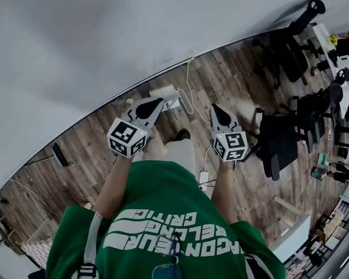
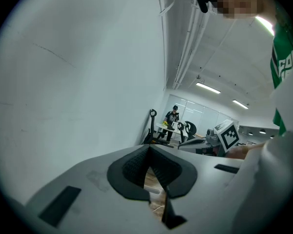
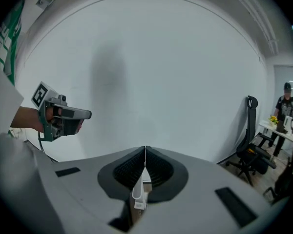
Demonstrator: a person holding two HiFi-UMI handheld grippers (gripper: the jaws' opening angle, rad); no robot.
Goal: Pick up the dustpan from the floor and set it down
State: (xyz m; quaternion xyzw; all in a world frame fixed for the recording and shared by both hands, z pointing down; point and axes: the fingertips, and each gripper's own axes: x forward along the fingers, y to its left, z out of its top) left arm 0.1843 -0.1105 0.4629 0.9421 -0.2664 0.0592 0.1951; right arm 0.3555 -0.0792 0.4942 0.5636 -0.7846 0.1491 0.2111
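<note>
Beside a white wall (image 1: 104,34), on a wood-plank floor (image 1: 81,150), a person in a green shirt (image 1: 163,214) holds two marker-cubed tools out in front, seen from the head view. The left claw (image 1: 157,102) is clenched and empty: the left gripper view shows its black pads meeting at the tips (image 2: 149,149), with only floor visible in the gap beneath. The right claw (image 1: 216,106) is likewise clenched on nothing, its pads pressed together (image 3: 145,152) in the right gripper view.

The white dustpan (image 1: 166,93) lies on the floor against the foot of the wall, just beyond the left claw and apart from both tools; a slim white part of it (image 3: 138,195) shows through the opening below the right claw's tips. A pale cable (image 1: 191,83) runs down from the wall past the dustpan.

Black office chairs (image 1: 285,51) stand further along the floor on the right, and another person (image 3: 285,106) stands at a worktop (image 3: 278,128) in the distance.
</note>
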